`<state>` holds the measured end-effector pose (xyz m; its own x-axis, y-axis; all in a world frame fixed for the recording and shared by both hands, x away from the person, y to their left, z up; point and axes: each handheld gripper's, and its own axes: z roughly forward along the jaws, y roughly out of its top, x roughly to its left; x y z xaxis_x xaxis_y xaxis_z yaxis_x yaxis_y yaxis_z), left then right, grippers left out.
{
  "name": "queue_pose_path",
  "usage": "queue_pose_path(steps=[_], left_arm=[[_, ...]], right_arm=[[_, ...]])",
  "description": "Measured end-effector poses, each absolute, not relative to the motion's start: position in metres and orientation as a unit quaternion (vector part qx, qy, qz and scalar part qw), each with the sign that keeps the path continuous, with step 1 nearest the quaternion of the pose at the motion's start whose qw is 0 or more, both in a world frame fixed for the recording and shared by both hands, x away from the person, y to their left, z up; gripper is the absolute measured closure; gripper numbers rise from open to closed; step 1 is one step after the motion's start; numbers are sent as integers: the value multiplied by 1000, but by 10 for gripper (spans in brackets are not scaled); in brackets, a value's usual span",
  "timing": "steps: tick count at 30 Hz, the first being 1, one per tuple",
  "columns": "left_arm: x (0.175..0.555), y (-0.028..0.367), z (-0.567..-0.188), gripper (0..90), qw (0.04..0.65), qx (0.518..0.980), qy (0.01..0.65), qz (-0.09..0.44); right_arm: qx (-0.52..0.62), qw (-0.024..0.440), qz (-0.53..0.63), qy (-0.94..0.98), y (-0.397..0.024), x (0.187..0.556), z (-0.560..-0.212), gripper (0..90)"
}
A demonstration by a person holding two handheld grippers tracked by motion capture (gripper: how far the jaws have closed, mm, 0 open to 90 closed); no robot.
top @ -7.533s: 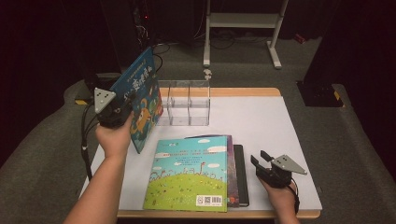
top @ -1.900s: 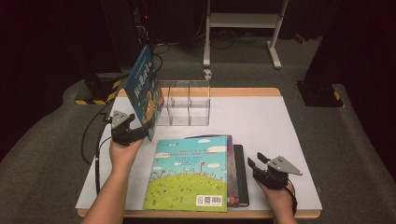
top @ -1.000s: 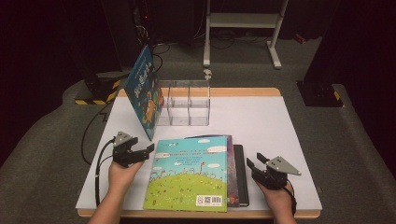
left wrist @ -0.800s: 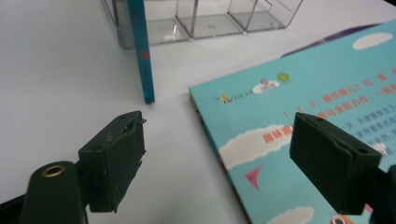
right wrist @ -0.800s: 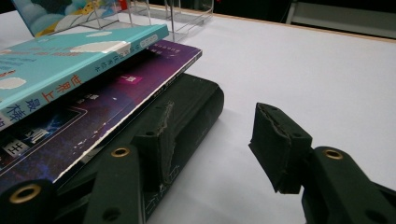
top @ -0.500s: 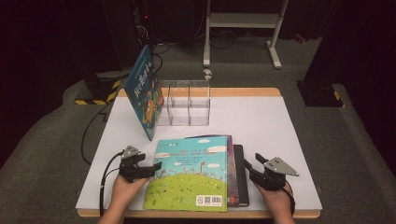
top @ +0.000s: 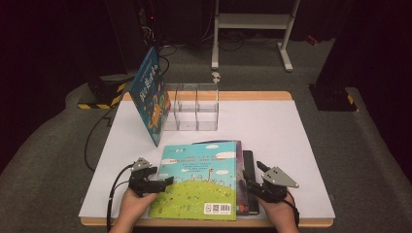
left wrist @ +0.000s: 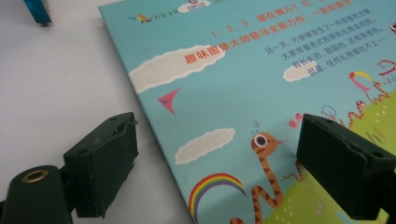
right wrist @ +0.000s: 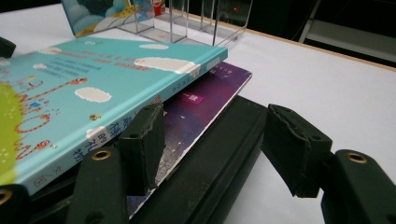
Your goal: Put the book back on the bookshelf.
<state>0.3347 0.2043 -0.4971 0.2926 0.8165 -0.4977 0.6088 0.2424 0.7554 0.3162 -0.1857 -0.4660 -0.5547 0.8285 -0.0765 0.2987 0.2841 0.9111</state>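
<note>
A turquoise picture book (top: pixel 201 179) lies face up on a purple book (right wrist: pixel 210 93) and a black book (top: pixel 248 165) at the table's front. My left gripper (top: pixel 165 183) is low at the stack's left side. Its jaws have just been opening and stand wide across the turquoise book's (left wrist: pixel 280 70) left edge without touching it, seen in the left gripper (left wrist: pixel 217 140) view. My right gripper (top: pixel 253 177) is at the stack's right side. The right gripper's (right wrist: pixel 215 119) jaws have just been opening, and the black book's (right wrist: pixel 224 149) edge lies between them, unpressed.
A blue book (top: pixel 150 94) stands tilted against the left end of a clear acrylic organizer (top: pixel 194 107) at the back of the white table (top: pixel 272 126). Bare tabletop spreads to the right of the stack. A cable trails off the table's left front.
My left gripper let go of the blue book, which stays leaning on the organizer, and came down to the turquoise book's left edge. The right gripper edged toward the stack and its jaws widened.
</note>
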Motion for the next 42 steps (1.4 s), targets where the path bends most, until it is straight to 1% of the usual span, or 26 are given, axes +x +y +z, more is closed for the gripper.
queue_pose_path(steps=[5, 9, 23, 42], left_arm=[[332, 202, -497, 123, 532, 608, 584, 80], [332, 198, -497, 74, 526, 614, 583, 79], [331, 197, -497, 85, 530, 607, 586, 84], [329, 194, -496, 99, 532, 610, 581, 88]], right_arm=[[374, 283, 467, 749, -185, 315, -465, 384], [368, 288, 466, 751, -183, 313, -465, 387], [366, 289, 476, 746, -180, 310, -461, 390], [363, 292, 488, 738, -178, 307, -454, 390]])
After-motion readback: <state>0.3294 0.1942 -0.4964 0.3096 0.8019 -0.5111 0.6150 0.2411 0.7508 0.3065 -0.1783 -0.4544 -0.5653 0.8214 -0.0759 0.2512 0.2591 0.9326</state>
